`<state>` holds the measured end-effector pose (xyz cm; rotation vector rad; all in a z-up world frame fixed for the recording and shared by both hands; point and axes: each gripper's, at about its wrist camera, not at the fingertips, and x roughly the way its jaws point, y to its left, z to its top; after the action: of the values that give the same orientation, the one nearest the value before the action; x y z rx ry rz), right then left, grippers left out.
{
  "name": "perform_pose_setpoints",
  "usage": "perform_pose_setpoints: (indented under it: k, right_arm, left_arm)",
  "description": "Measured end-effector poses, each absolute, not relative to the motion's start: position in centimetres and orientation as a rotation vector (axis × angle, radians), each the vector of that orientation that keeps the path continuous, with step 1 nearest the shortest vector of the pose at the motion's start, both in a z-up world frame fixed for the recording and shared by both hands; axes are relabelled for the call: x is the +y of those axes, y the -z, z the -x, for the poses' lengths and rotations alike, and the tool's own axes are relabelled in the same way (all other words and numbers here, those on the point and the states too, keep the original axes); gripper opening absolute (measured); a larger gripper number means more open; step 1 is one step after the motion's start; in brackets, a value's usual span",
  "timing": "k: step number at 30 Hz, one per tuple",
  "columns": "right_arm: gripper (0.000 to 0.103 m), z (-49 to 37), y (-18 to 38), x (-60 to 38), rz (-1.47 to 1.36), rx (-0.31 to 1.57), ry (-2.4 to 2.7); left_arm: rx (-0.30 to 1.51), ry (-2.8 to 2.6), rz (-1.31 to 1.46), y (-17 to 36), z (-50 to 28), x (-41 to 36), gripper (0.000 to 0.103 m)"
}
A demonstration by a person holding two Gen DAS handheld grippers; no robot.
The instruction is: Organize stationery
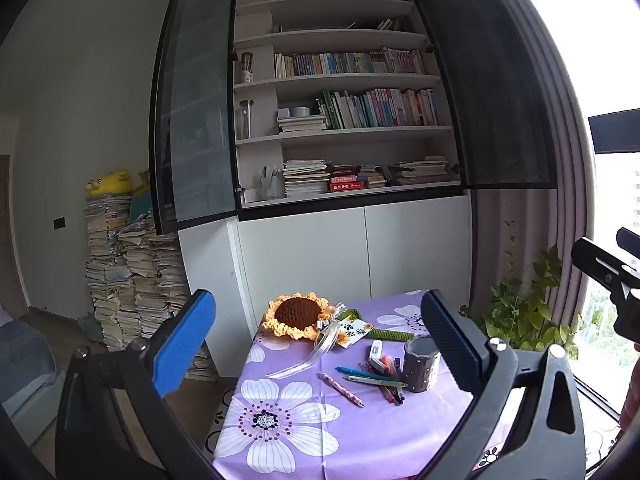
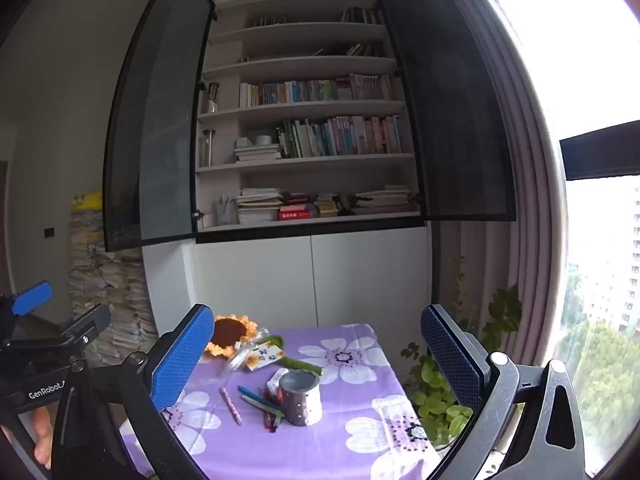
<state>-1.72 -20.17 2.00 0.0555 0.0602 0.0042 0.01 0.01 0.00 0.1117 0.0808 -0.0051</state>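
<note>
Open bookcase [image 1: 344, 96] on a white wall [image 1: 80, 100]; bright window [image 2: 600, 240], pink curtain [image 2: 532, 200].

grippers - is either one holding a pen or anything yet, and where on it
Nothing is held. The left gripper and right gripper both stand open and empty above the table; the pens lie loose beside the cup.

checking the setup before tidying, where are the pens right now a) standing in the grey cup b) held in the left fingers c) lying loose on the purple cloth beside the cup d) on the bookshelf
c: the pens lie scattered flat on the purple cloth beside the upright grey cup, and nothing is between either gripper's fingers.
</note>
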Motion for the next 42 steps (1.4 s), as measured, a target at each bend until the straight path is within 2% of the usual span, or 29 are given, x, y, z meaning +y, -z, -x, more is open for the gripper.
perform_pose_setpoints:
  k: [42]
  right_arm:
    - [0.103, 0.0, -1.6, -20.4, -0.06, 0.113, 0.011]
  left_arm:
    - [0.096, -0.034, -0.09, 1.0, -2.2, 0.3, 0.102]
